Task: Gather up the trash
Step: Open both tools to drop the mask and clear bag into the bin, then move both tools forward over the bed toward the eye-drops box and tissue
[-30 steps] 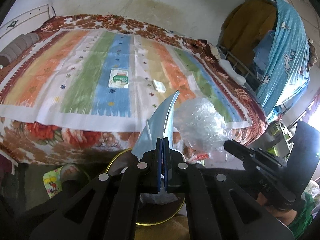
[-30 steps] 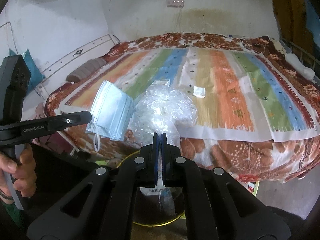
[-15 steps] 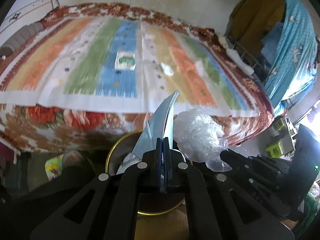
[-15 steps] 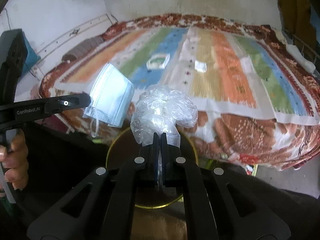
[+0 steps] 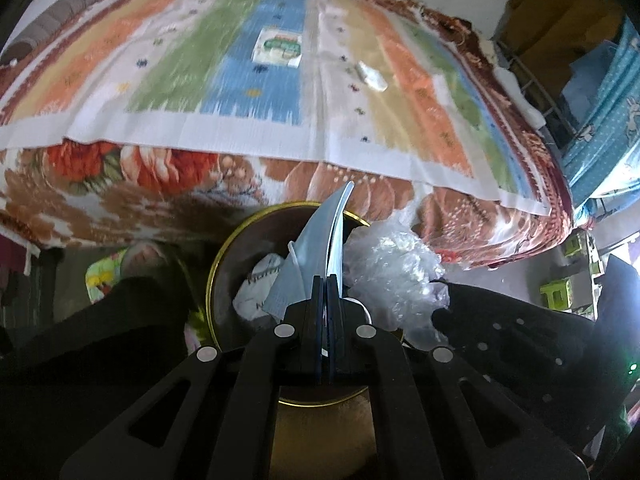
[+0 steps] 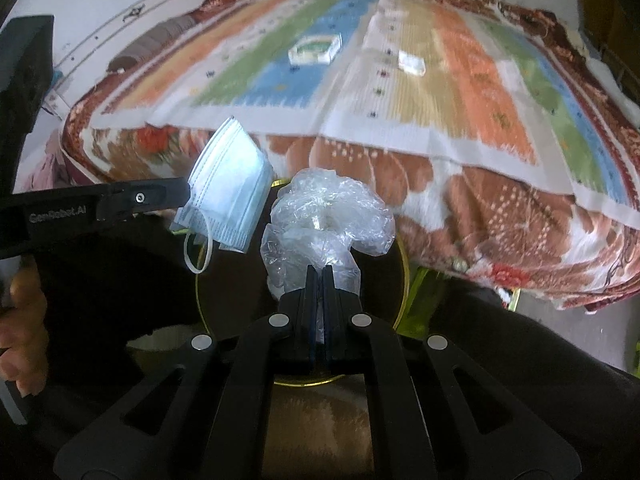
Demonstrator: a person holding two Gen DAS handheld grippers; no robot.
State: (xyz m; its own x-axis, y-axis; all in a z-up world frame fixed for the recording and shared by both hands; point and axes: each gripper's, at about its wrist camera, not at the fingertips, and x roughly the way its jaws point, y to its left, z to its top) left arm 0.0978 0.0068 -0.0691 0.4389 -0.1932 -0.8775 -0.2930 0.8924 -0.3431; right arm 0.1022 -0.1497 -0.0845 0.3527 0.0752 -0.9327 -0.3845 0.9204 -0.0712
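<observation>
Left tool (image 5: 325,280) clamps face mask (image 6: 230,184), right tool (image 6: 319,270) clamps plastic wrap (image 6: 326,216); both over bin (image 5: 224,256). Advice: center above rim, lower, then release.

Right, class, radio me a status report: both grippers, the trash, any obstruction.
Left gripper shut on face mask. Right gripper shut on crumpled plastic wrap. Both over gold-rimmed bin; paper already inside. Two pieces left on bed. Nothing in the way.
</observation>
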